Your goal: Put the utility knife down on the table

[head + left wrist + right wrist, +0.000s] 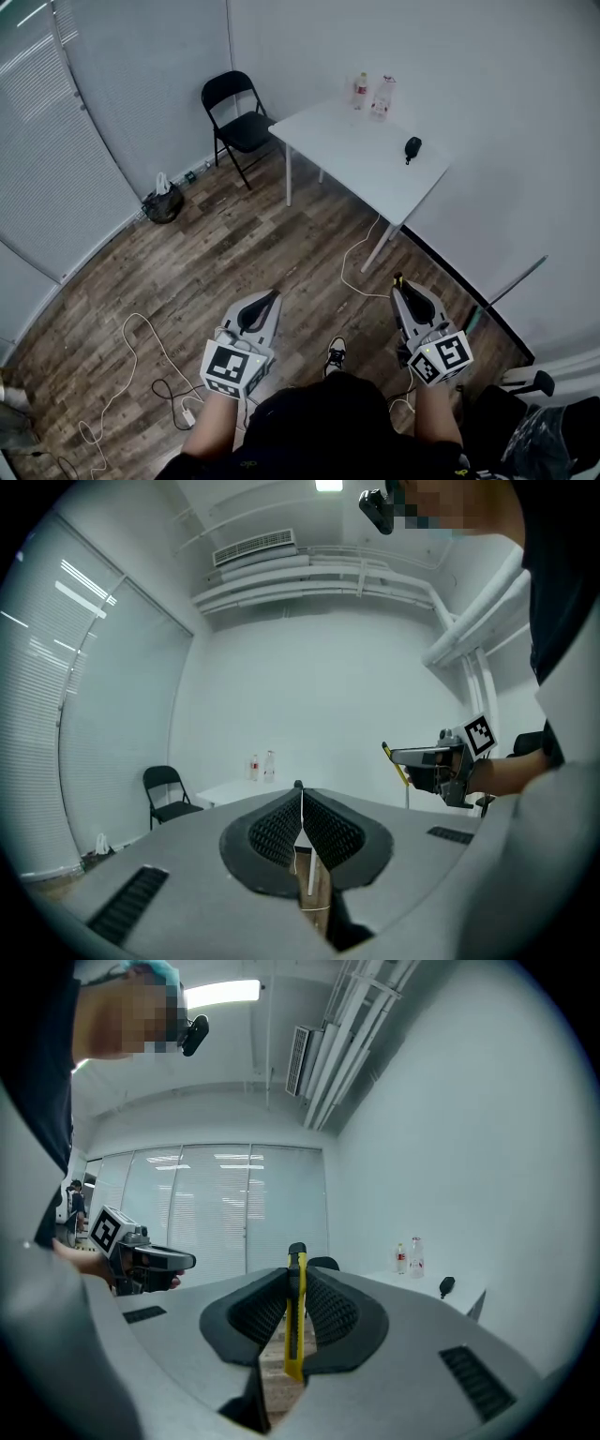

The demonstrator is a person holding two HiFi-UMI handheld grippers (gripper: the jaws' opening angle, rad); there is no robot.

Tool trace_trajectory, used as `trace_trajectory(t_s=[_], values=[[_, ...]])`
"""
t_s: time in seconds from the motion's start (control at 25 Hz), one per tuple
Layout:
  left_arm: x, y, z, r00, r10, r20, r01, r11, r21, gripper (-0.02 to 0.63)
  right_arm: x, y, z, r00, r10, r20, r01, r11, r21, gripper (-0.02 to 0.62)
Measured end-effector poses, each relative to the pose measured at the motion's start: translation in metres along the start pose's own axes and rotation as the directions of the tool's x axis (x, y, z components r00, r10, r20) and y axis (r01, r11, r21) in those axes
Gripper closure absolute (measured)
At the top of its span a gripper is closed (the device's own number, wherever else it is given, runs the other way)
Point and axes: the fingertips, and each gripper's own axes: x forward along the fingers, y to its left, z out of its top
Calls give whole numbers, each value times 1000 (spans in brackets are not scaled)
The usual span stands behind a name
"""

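Observation:
A yellow utility knife (295, 1316) with a black tip stands clamped upright between the jaws of my right gripper (296, 1283), which is shut on it. In the head view the right gripper (401, 284) hovers over the wooden floor, the knife's tip (397, 278) poking out past it. My left gripper (273, 296) is shut with nothing in it, its jaws pressed together (300, 803). The white table (356, 155) stands well ahead, near the wall; it also shows far off in the left gripper view (230, 792) and the right gripper view (450, 1296).
On the table are two bottles (372, 94) and a small black object (412, 147). A black folding chair (239, 122) stands left of it. White cables (356, 267) and a black cable (164, 389) trail on the floor. A dark bag (163, 202) sits by the blinds.

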Motion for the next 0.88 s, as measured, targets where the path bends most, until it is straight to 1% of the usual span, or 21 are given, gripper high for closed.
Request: trace_trajectory(t_s=[0.24,0.4,0.56,0.72,0.88], values=[[51,20,15,1000,15,-9,-15,999,29,583,41,-51,5,999,-8,33,7,1000,30,525],[90,31,30,999,39,-6,-39,999,36,583,66,-85,11,999,11,32,-12,999,34,525],[139,31,42,999,48,-15,-48,998,42,583,89,-133,15,999,27,35,-29,998,48,525],[188,29,44,997,60,-38,-59,998,37,583,110,-181,14,999,44,31,-46,997,67,525],[239,30,46,996,83,-46,-82,997,9,583,129,-230,7,997,67,24,-69,994,81,525]])
